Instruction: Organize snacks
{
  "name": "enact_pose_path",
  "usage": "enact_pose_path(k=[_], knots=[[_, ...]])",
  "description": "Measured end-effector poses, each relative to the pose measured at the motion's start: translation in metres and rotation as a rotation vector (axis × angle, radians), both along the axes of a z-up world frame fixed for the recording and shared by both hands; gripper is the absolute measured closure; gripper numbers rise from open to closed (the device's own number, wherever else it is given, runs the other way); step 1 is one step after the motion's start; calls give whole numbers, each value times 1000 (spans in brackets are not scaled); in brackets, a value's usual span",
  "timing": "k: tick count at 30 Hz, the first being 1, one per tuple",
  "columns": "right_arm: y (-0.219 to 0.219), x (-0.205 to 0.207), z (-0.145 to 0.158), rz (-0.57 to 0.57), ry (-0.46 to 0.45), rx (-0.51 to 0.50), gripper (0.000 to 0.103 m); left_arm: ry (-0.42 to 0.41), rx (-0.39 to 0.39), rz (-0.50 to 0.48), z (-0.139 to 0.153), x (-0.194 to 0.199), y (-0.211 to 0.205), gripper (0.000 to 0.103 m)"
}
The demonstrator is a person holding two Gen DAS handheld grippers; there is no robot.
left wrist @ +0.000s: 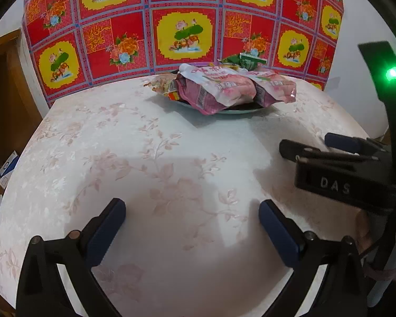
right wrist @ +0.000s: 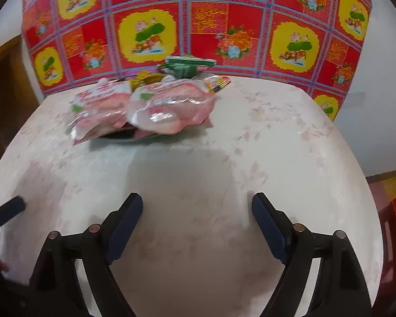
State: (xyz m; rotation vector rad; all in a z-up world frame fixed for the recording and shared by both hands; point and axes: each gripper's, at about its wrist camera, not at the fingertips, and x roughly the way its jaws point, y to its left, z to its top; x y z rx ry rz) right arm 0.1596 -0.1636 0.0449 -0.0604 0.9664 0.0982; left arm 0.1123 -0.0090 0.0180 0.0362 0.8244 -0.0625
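in the left wrist view, the left gripper (left wrist: 192,211) hangs low over the worktop (left wrist: 145,158) with its jaws wide apart and nothing between them. the snack packets (left wrist: 224,89) lie in a heap on a dark plate (left wrist: 240,110) in the upper middle of the frame, straight ahead of the jaws and a little to the right, well apart from them. the heap is longer from left to right than from front to back, so its long axis runs across the line of the jaws. a green packet (left wrist: 246,62) sits at the back of the heap. the right gripper (left wrist: 303,146) shows at the right edge of the frame, and it looks nearer to the plate than the left one.

in the right wrist view, which is blurred, the right gripper (right wrist: 197,207) is also wide open and holds nothing. the pink packets (right wrist: 155,108) are in the upper middle of the frame, ahead of the jaws and to the left, still apart from them. the red flowered cloth (right wrist: 198,26) stands behind the worktop.

i judge that all snacks already rest on the plate, and the right gripper has the shorter way if a packet must be moved.
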Motion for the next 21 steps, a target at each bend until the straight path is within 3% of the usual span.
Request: enact_pose_path(k=[3, 7, 21], knots=[[1, 2, 0, 8, 5, -3, 13, -1, -1, 1, 0, 1, 0, 0], [6, 4, -4, 57, 29, 11, 0, -3, -2, 11, -1, 0, 1, 0], [7, 3, -5, 65, 27, 11, 0, -8, -4, 18, 0, 0, 2, 1]])
